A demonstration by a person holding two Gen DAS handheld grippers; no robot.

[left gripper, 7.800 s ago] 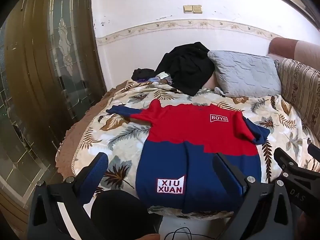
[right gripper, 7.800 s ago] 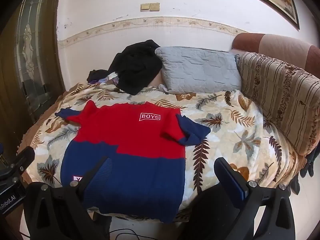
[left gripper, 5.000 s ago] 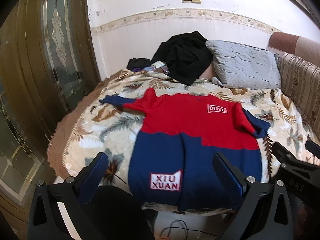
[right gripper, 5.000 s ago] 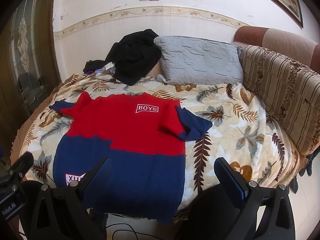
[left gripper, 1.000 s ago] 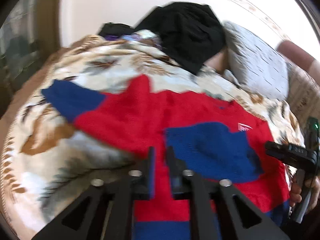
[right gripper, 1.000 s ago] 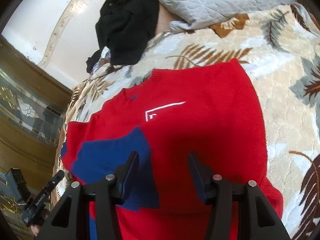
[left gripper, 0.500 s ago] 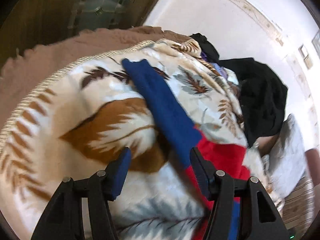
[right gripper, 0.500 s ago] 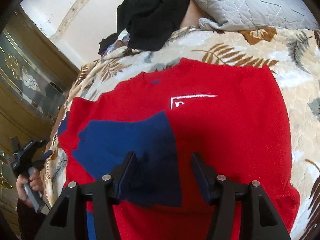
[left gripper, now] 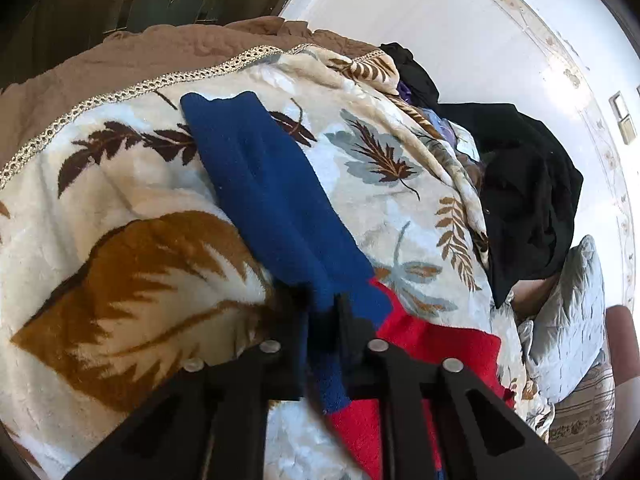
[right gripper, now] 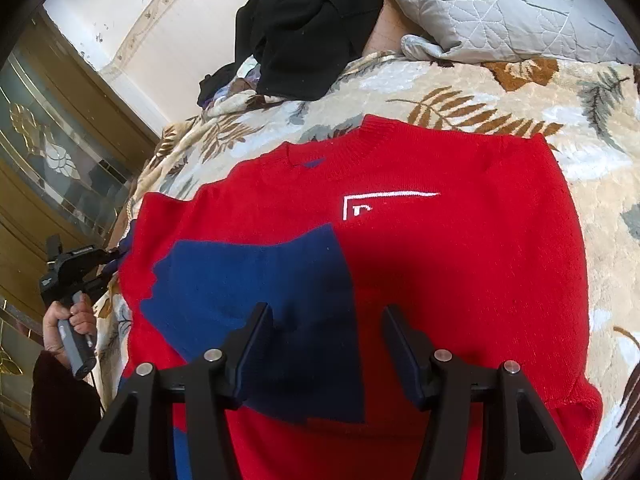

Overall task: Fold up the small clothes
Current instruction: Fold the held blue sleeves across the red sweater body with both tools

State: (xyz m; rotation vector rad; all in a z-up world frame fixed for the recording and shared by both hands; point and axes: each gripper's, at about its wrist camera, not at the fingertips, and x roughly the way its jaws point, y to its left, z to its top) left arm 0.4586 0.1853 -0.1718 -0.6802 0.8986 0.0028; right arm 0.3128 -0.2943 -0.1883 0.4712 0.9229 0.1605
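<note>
A red and blue sweater [right gripper: 460, 260] lies flat on the leaf-print blanket [right gripper: 460, 88]. Its right blue sleeve [right gripper: 248, 276] is folded across the red chest. My right gripper [right gripper: 328, 320] hovers open just above that folded sleeve, with nothing pinched. The left blue sleeve [left gripper: 272, 200] stretches out over the blanket in the left wrist view. The jaws of my left gripper [left gripper: 322, 308] are closing tight on the sleeve near the red shoulder [left gripper: 436, 344], and blue cloth shows between the pads. In the right wrist view the left gripper [right gripper: 76, 264] sits at the sweater's left edge, held by a hand [right gripper: 66, 320].
A heap of black clothes [left gripper: 520, 184] and a grey quilted pillow [right gripper: 500, 8] lie at the head of the bed. The blanket's braided edge [left gripper: 120, 92] drops onto a brown cover [left gripper: 140, 52]. A glass-panelled door [right gripper: 48, 168] stands to the left.
The left gripper swung from over the chest to the outstretched left sleeve, opened wide, then closed on it. The right gripper stayed over the folded sleeve.
</note>
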